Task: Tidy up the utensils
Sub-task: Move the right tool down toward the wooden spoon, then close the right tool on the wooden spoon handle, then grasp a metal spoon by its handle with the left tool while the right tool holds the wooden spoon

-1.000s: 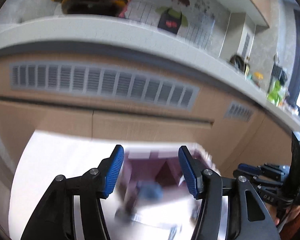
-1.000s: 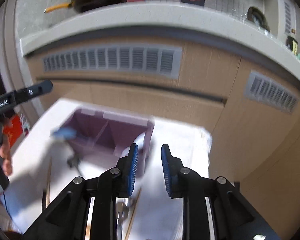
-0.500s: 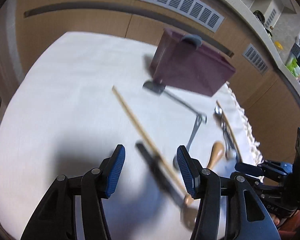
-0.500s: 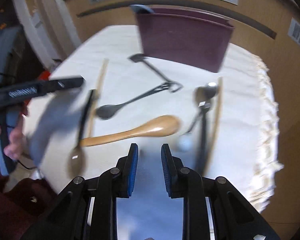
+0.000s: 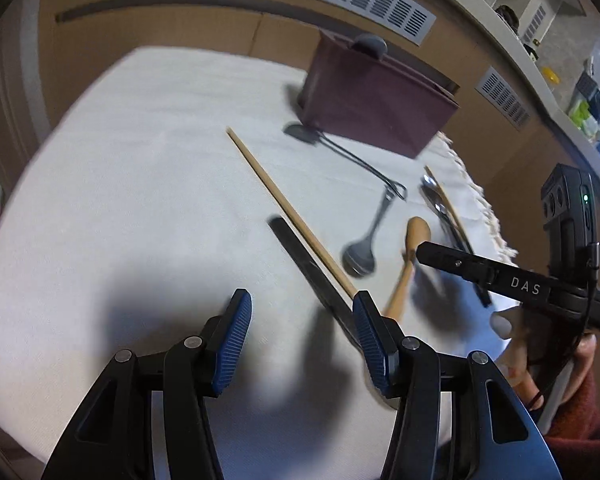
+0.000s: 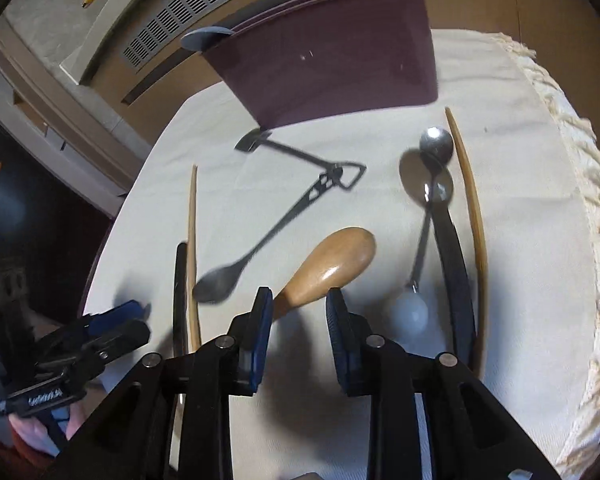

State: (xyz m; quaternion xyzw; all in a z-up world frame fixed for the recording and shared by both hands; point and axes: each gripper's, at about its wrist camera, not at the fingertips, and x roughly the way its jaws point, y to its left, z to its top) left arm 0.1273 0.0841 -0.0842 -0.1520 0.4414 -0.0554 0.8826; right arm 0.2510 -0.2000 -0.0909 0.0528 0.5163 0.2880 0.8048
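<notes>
Now right gripper (image 6: 296,314) opening over wooden spoon (image 6: 332,266), nothing gripped; left gripper (image 5: 300,334) wide, empty

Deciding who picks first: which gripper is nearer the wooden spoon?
Right. The right gripper hovers directly over the wooden spoon, jaws opening astride its neck. The left gripper sits off to the side, by the chopstick.

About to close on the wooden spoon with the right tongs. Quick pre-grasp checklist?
1. Right tongs empty, jaws opening: ok.
2. Wooden spoon lined up with the right tongs: ok, its neck lies just ahead of the gap.
3. Spoon clear of neighbours: ok, dark spoon and white-handled spoon lie apart from it.
4. Left tongs empty and clear: ok, open over the cloth.
5. Maroon bin upright with free space: cannot tell, inside hidden.
</notes>
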